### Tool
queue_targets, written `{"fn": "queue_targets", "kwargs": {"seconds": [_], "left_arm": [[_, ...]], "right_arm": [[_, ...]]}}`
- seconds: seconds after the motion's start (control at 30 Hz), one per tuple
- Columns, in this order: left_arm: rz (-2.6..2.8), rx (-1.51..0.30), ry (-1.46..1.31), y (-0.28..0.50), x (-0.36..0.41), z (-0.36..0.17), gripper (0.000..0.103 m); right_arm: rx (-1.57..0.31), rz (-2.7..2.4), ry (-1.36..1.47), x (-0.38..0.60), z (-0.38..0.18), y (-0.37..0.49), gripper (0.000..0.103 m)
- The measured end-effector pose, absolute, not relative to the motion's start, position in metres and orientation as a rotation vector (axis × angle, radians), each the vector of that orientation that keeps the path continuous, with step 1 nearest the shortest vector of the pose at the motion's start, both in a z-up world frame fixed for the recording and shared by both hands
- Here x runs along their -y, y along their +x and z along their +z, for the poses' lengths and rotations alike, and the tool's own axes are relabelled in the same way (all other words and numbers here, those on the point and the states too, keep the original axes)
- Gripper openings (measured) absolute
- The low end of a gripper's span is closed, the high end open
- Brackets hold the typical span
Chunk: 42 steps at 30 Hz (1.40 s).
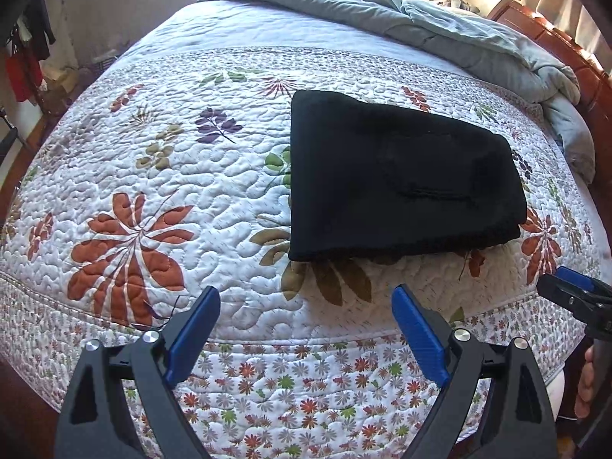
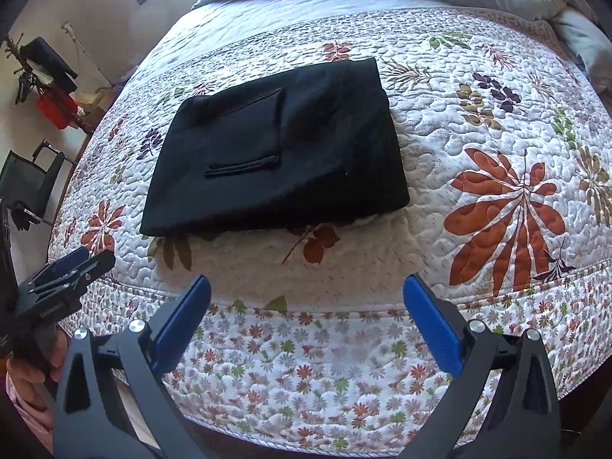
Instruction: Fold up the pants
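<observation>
Blue-padded fingers of the left gripper (image 1: pixel 306 302) stood nearest the left wrist camera, its jaws spread wide with nothing between them, hanging over the near edge of the bed's white quilted bedspread with leaf and flower prints (image 1: pixel 183 199). Beyond them lay the folded black fabric pants (image 1: pixel 394 179), a compact bundle flat on the bedspread, apart from both grippers. At the right margin of that view the right gripper (image 1: pixel 573 290) appeared only in part, beside a hand (image 1: pixel 585 382). The right wrist view showed the right gripper (image 2: pixel 306 298) fully: jaws equally wide, holding nothing. It also showed a stitched rectangular pocket (image 2: pixel 248 137) on top of the pants (image 2: pixel 275 153), barely readable in the left view. The left gripper (image 2: pixel 65 279) sat at its left margin, seen side-on. Only the left view took in the crumpled grey-blue comforter (image 1: pixel 440 26) and the reddish wooden bed frame (image 1: pixel 566 46).
</observation>
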<state>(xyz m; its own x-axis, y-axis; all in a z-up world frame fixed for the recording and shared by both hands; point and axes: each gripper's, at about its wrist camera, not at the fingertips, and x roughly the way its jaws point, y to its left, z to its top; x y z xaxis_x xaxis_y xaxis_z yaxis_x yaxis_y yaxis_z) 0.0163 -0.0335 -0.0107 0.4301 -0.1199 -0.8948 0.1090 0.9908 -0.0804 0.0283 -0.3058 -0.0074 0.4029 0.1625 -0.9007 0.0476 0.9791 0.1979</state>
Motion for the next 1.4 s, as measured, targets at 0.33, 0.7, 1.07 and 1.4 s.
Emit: {"fn": "queue_targets", "kwargs": {"seconds": [0.33, 0.7, 1.07, 1.4], "left_arm": [[-0.134, -1.065, 0.042, 0.006, 0.046, 0.01, 0.092], [-0.13, -1.029, 0.043, 0.003, 0.05, 0.025, 0.092], [-0.128, -1.057, 0.042, 0.002, 0.049, 0.018, 0.092], [-0.129, -1.078, 0.045, 0.004, 0.048, 0.012, 0.092]], "right_arm": [[-1.144, 0.031, 0.169, 0.307, 0.005, 0.021, 0.1], [-1.106, 0.017, 0.153, 0.302, 0.016, 0.022, 0.1], [-1.118, 0.021, 0.157, 0.299, 0.011, 0.024, 0.1], [-1.122, 0.022, 0.16, 0.299, 0.008, 0.024, 0.1]]}}
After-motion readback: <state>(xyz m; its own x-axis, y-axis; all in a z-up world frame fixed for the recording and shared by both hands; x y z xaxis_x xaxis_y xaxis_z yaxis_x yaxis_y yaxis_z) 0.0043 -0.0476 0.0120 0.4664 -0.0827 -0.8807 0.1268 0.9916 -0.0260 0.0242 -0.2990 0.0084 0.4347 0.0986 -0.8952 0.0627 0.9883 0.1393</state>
